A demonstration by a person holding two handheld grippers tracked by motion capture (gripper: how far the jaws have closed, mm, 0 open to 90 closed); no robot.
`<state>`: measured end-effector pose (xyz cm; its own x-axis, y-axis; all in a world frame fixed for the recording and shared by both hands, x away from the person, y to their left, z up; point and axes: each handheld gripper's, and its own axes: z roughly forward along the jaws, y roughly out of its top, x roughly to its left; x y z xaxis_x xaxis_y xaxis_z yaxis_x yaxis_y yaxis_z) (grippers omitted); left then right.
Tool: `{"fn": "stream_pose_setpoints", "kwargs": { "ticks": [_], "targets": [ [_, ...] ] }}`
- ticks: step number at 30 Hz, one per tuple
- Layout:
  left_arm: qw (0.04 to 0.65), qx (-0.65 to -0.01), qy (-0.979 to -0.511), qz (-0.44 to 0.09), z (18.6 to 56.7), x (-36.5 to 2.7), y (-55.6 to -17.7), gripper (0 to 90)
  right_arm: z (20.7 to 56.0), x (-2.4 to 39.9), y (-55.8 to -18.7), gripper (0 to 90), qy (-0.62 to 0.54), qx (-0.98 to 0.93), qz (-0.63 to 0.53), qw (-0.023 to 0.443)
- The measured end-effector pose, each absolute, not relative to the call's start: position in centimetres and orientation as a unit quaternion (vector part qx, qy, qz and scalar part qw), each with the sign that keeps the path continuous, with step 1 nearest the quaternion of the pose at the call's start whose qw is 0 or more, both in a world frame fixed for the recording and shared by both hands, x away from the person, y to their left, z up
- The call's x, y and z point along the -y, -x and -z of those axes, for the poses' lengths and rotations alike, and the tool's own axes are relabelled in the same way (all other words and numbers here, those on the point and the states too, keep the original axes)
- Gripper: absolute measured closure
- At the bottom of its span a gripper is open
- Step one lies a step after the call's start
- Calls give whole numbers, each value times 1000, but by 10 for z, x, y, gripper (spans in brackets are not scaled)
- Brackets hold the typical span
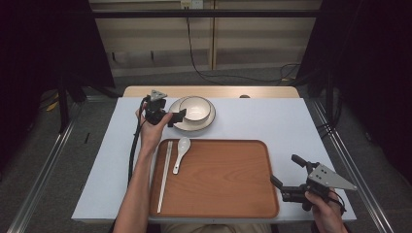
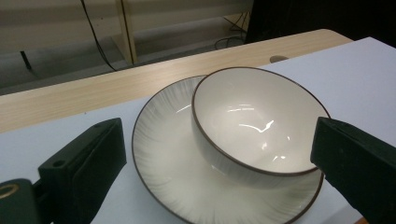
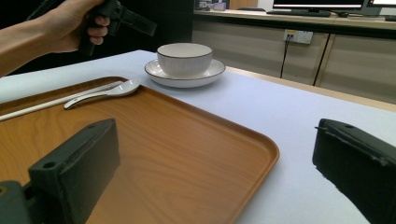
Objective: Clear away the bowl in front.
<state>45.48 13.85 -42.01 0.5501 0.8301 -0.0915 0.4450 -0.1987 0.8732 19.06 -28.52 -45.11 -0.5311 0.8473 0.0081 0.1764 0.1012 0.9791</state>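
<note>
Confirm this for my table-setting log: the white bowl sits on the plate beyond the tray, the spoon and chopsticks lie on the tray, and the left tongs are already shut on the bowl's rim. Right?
Not quite. The left tongs are open, their jaws apart on either side of the bowl, as the left gripper view shows. The rest holds: bowl on the plate beyond the tray, spoon and chopsticks on the tray.

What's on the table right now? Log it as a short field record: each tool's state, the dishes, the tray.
left tool: open, held at the plate's left edge, jaws toward the bowl
right tool: open, off the tray's right edge, holding nothing
bowl: white, dark rim, empty, sits on the plate
plate: white, on the white table cover beyond the tray
tray: wooden, near edge of table
spoon: white, on tray's left part
chopsticks: white pair, left of spoon on tray
</note>
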Motion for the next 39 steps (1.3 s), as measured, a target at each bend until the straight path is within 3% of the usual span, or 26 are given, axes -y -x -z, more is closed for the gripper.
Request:
{"fn": "stream_pose_setpoints", "kwargs": {
  "ticks": [4, 16, 23, 27, 37, 39],
  "targets": [
    [482, -440, -736, -178, 427, -138, -469, 42, 451, 285, -190, 6, -376, -678, -554, 303],
    [419, -431, -773, -204, 434, -118, -489, 88, 451, 286, -190, 9, -378, -677, -557, 296],
    [388, -440, -784, -204, 443, -110, -497, 214, 451, 285, -190, 9, -378, -679, -556, 295],
    [381, -462, -774, -207, 445, -109, -500, 180, 452, 285, -190, 9, -378, -680, -555, 295],
    [344, -470, -796, -165, 451, -108, -506, 351, 452, 286, -191, 7, -378, -680, -554, 296],
    [346, -478, -792, -158, 454, -109, -509, 343, 452, 286, -191, 6, -379, -680, -554, 295]
  ]
}}
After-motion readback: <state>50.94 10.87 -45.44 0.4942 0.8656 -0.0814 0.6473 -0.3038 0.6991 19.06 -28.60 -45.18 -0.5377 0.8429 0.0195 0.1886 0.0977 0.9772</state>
